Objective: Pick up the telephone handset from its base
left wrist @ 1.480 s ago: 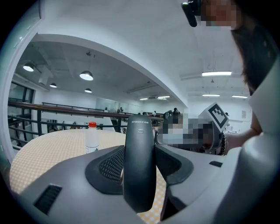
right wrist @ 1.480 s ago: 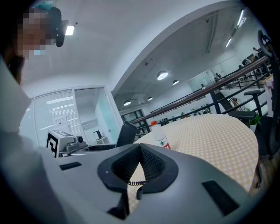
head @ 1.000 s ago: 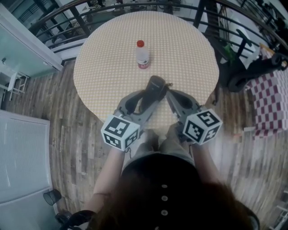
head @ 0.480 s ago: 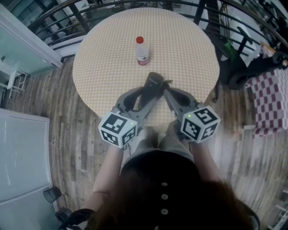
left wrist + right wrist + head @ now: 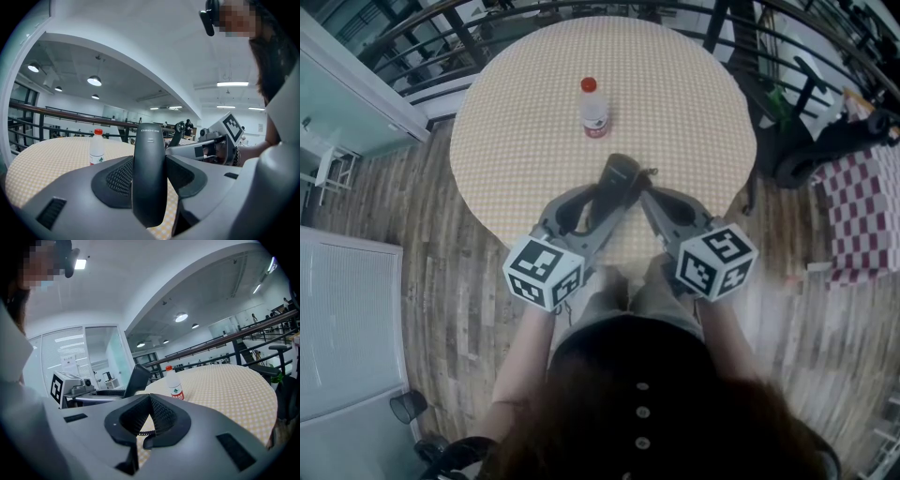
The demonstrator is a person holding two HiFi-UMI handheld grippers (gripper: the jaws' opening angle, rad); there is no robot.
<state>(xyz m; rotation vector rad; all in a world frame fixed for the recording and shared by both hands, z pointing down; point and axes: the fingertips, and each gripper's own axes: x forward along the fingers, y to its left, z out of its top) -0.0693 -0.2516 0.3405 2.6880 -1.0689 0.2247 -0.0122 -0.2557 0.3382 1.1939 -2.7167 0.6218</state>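
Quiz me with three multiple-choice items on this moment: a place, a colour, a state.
1. Where is the bottle?
A. On the floor
B. On the table, beyond the handset
C. In the right tongs
2. Its cap's colour?
A. Blue
B. Red
C. Green
3. The left tongs are:
A. Open, empty
B. Shut on the bottle
C. Shut on the handset
Answers: B, it stands upright on the tabletop past the handset; B, the cap shows red; C, they clamp the handset from both sides.
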